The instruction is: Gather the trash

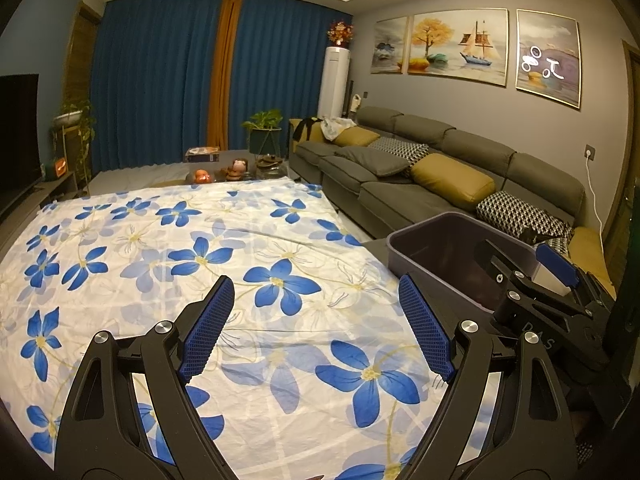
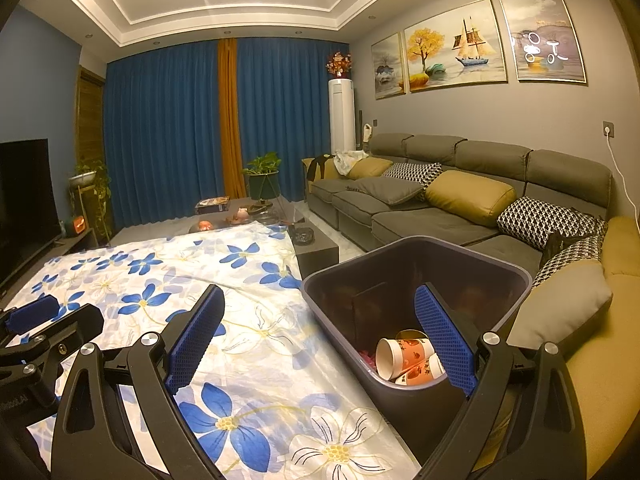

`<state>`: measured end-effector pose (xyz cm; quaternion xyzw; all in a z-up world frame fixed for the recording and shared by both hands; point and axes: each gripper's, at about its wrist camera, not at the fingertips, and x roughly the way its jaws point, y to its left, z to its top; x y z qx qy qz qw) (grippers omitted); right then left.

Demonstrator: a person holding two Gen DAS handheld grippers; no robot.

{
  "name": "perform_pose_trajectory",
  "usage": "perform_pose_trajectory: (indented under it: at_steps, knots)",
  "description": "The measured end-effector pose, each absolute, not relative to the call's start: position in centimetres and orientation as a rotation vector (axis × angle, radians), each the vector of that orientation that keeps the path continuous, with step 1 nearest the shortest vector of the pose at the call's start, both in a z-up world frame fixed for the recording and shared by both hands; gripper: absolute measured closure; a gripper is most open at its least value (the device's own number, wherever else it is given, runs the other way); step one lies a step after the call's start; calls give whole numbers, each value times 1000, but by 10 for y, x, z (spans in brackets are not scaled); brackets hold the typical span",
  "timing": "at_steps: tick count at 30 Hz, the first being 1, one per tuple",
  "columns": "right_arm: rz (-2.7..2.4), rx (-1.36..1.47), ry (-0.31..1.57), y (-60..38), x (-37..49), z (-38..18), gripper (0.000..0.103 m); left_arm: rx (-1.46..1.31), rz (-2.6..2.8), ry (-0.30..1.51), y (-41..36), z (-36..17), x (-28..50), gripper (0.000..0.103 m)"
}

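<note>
A dark grey bin stands at the right edge of the table, against the sofa. Two orange-printed paper cups lie on their sides in its bottom. My right gripper is open; its right pad hangs over the bin's inside and its left pad over the cloth. My left gripper is open above the flowered cloth with nothing between its pads. In the left wrist view the bin is at the right, with the right gripper over it. No loose trash shows on the cloth.
A grey sofa with yellow and patterned cushions runs along the right wall. Beyond the cloth, a low table holds small ornaments and a box. A television stands at the left, and potted plants stand before blue curtains at the back.
</note>
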<state>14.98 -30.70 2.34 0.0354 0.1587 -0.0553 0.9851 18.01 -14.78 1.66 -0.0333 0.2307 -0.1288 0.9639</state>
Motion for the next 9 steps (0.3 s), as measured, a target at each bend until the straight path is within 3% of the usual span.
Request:
perform_pose_trajectory:
  at_steps: [9]
  knots:
    - [-102,76,316,-303,154,22,10,-47,-236,460,-146,18,177,19]
